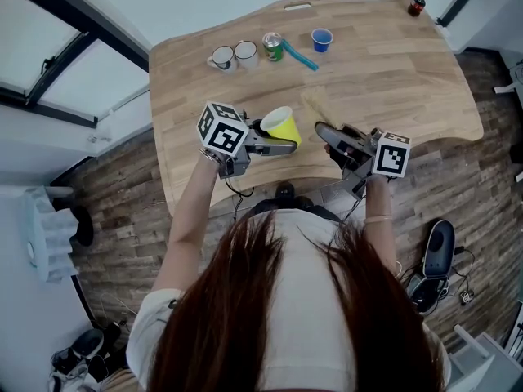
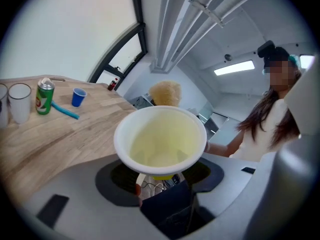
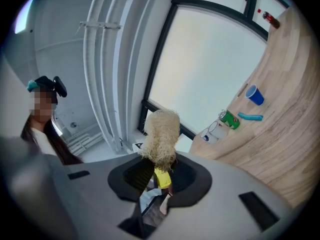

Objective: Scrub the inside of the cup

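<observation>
My left gripper (image 1: 280,143) is shut on a yellow cup (image 1: 280,123) with a white inside, held just over the table's near edge. In the left gripper view the cup (image 2: 161,143) sits between the jaws, mouth facing the camera, and its inside looks bare. To the cup's right, my right gripper (image 1: 321,129) is shut on a pale, fibrous loofah scrubber (image 1: 313,104). Seen from the right gripper view, the scrubber (image 3: 160,135) sticks up from the jaws of that gripper (image 3: 159,171), with the yellow cup (image 3: 161,178) behind it. Scrubber and cup are apart.
On the wooden table (image 1: 392,80), at the far side, stand two white mugs (image 1: 233,55), a green can (image 1: 272,46), a small blue cup (image 1: 322,39) and a blue stick (image 1: 301,56). A dark bottle (image 1: 417,5) stands at the far right corner.
</observation>
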`<state>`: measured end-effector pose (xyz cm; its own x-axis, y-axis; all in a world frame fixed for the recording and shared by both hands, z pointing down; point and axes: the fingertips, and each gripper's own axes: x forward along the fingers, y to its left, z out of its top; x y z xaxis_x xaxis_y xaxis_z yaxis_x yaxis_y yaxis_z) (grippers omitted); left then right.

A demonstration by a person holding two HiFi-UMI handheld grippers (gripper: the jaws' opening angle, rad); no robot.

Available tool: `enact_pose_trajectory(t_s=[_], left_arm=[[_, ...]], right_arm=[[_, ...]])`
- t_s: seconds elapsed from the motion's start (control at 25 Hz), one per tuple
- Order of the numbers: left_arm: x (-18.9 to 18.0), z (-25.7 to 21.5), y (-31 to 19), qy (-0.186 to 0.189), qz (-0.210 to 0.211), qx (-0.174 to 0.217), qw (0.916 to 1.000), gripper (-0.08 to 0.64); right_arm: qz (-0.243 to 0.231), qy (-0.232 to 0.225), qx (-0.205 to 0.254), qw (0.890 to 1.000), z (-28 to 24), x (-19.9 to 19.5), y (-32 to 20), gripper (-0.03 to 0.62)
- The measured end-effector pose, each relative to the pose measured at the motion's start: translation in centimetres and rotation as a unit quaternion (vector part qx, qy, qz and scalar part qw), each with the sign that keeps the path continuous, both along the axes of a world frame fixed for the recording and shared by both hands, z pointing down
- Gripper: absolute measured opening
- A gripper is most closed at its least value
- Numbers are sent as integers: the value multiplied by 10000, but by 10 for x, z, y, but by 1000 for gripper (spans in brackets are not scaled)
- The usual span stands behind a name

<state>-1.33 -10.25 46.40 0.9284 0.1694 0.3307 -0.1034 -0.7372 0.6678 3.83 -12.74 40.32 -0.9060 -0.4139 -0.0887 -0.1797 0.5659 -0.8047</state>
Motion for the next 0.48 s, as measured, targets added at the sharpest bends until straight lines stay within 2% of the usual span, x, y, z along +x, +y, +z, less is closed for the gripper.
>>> enact_pose_trajectory(t_s=[0.12,0.32,0.48], left_arm=[[-1,13,-7,-306,-252,151,9991,255],[-4,22,-19,-589,-720,320,9952,255],[-14,32,-30,-1069,-1166,538,9859,255]], right_arm=[[135,360,108,9992,5,0,-2,92],[426,984,225,9940,20,5,-5,92],[632,1468,344,9865,27,5,-8,92]])
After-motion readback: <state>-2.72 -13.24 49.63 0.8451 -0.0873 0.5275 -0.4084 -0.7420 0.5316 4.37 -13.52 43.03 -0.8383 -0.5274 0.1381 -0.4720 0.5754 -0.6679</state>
